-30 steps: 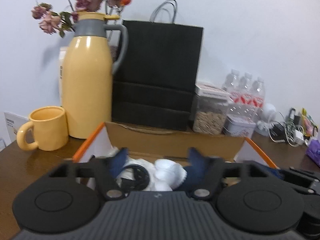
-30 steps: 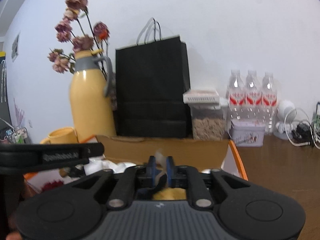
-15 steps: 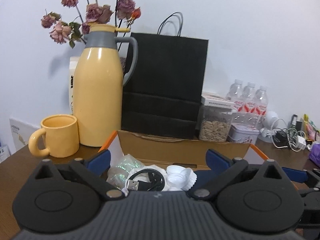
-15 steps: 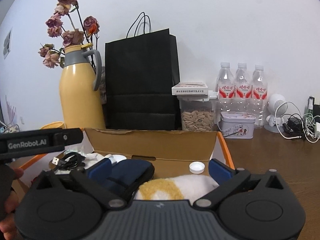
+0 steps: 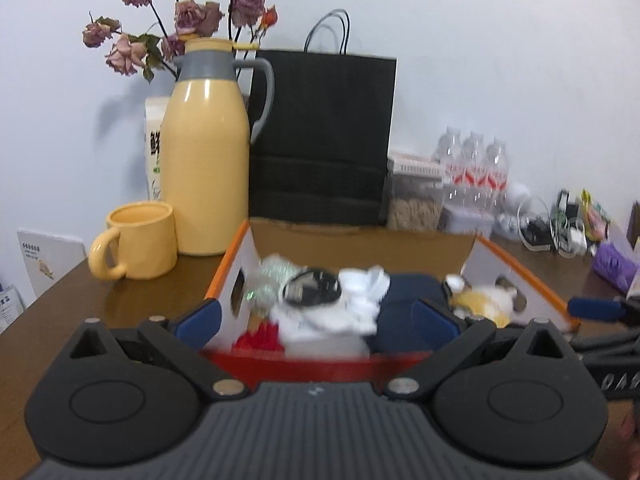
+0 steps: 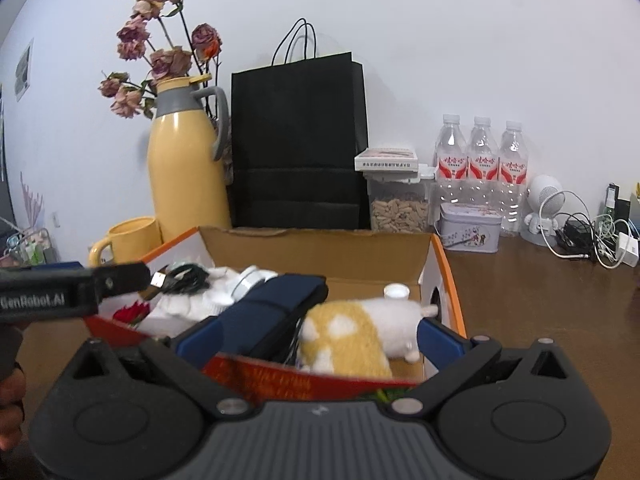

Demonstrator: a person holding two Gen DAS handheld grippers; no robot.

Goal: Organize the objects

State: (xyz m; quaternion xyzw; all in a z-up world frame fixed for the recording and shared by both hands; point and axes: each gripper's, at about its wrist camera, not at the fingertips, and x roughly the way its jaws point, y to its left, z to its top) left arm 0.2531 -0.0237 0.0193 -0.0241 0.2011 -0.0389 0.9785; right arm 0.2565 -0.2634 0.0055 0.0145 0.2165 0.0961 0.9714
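An open cardboard box [image 5: 520, 270] with orange rims and a red front wall sits on the brown table. Inside lie a coiled black cable [image 5: 312, 288], white cloth [image 5: 352, 308], a navy pouch [image 6: 276, 308], a yellow-and-white plush toy [image 6: 360, 328] and a white bottle cap [image 6: 396, 291]. My left gripper [image 5: 316, 318] stands open before the box's front wall, holding nothing. My right gripper [image 6: 320, 340] is open too, its blue pads [image 6: 200, 340] wide on either side of the pouch and plush without touching them. The left gripper [image 6: 60, 292] also shows at the right wrist view's left edge.
Behind the box stand a yellow thermos jug [image 5: 204, 168] with dried roses, a yellow mug [image 5: 136, 244], a black paper bag [image 5: 320, 140], a seed container [image 6: 400, 204], three water bottles [image 6: 480, 160] and a tin [image 6: 470, 228]. Cables [image 6: 592, 236] clutter the far right.
Both grippers have drawn back from the box. The right jaws, nearly shut a second ago, now stand wide, with the plush lying in the box. The left jaws widened as well.
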